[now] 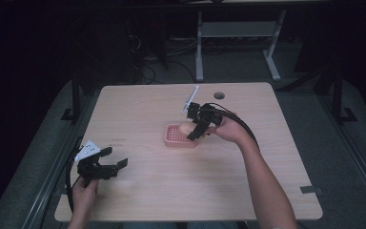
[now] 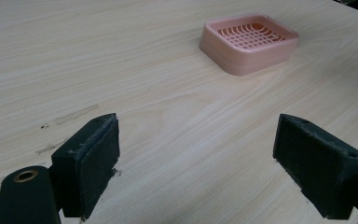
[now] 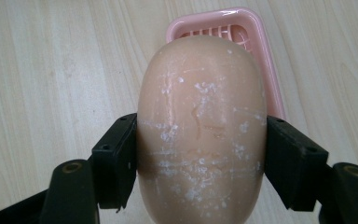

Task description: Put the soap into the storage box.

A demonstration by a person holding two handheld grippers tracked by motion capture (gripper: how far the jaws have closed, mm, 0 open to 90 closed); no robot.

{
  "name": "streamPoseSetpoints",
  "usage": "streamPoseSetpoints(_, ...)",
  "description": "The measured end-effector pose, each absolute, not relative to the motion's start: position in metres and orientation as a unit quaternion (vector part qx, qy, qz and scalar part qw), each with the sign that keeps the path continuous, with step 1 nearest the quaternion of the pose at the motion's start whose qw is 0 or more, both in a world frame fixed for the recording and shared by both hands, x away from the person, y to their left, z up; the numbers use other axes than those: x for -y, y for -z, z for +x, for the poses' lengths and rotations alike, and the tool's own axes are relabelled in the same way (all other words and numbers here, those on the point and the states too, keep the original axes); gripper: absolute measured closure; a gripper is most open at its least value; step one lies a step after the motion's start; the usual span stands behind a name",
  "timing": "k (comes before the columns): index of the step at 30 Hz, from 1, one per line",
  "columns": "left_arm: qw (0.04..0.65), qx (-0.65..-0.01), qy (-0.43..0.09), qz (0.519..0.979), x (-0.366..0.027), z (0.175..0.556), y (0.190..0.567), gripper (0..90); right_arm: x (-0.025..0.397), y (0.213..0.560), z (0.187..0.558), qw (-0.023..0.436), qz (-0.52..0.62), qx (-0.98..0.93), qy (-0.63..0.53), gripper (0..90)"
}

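Right gripper view, right claw [image 3: 200, 154] clamping soap bar [image 3: 201, 135] above pink dish [image 3: 261, 37], left claw [image 2: 198, 163] open.

A pale wooden table [image 1: 138, 109] stands on grey floor [image 1: 238, 67] (dark room behind), near a grey-legged desk [image 1: 236, 33]

The tabletop [image 2: 135, 84] is pale wood grain, matt. The soap dish [image 2: 248, 43] looks like smooth pink plastic with a slight sheen. The soap bar [image 3: 200, 130] is waxy, scuffed with white flecks. The jaws carry rough black pads.
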State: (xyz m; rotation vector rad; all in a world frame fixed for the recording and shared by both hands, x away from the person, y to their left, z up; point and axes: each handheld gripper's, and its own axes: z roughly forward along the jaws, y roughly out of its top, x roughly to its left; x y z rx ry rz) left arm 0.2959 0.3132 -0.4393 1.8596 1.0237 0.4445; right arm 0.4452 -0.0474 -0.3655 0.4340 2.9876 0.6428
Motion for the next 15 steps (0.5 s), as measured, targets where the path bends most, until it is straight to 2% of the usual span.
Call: streamPoseSetpoints(15, 0.468, -0.417, -0.182, 0.758, -0.313, 0.296, 0.439, 14.2, 0.032, 0.358, 0.459, 0.031, 0.135, -0.97, -0.2, 31.9)
